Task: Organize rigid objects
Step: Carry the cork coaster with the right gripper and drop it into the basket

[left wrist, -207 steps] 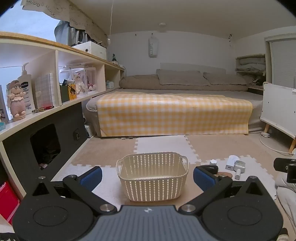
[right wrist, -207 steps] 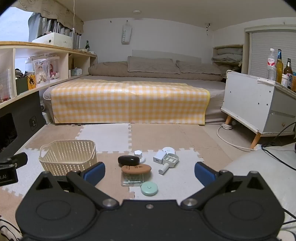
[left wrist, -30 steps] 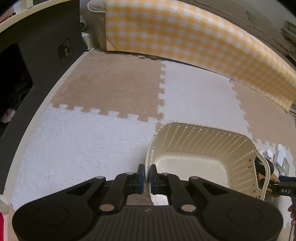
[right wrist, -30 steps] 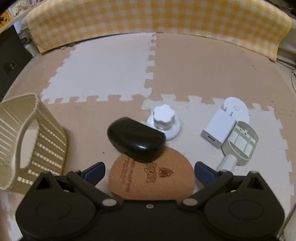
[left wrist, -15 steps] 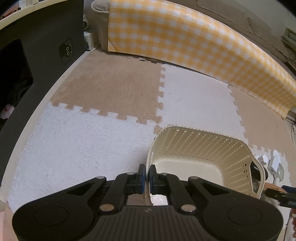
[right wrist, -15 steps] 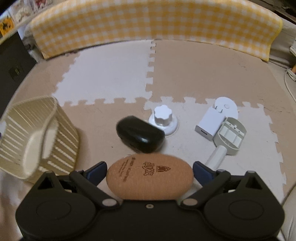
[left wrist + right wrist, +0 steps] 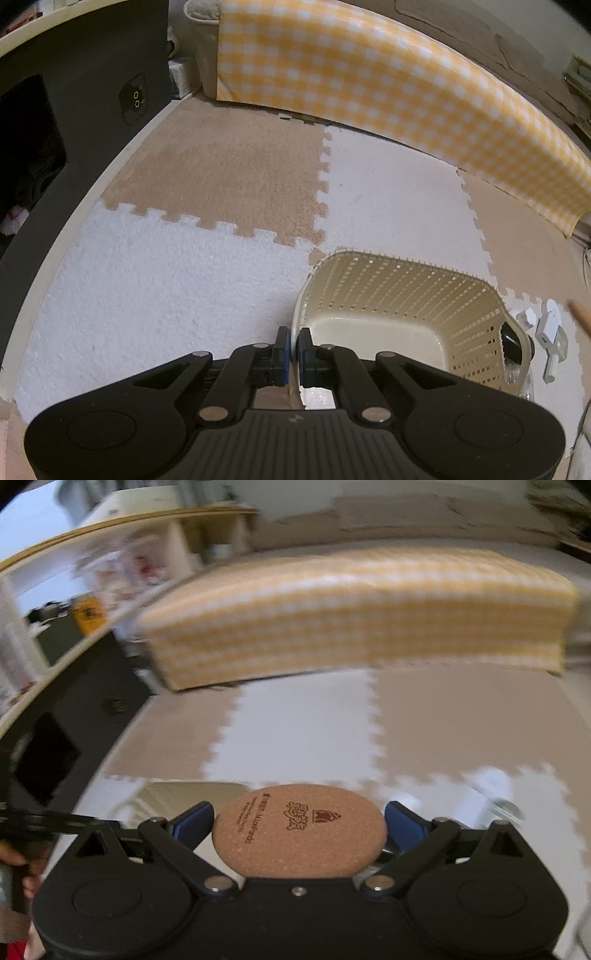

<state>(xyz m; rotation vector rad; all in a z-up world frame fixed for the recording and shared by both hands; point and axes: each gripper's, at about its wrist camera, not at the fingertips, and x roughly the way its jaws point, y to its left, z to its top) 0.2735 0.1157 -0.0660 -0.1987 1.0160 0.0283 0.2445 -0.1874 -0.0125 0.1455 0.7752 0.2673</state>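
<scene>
Now we see the cream basket tilted on the foam mat, its near-left rim pinched in our left gripper | cork disc, brown logo printed but unreadable, clamped in our right gripper, raised over the mat, angled downward | blur hides the rest.

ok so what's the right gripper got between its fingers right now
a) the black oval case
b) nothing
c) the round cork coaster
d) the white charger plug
c: in the right wrist view the right gripper has the round cork coaster with a brown printed logo sitting between its blue pads, lifted off the floor mat.
</scene>
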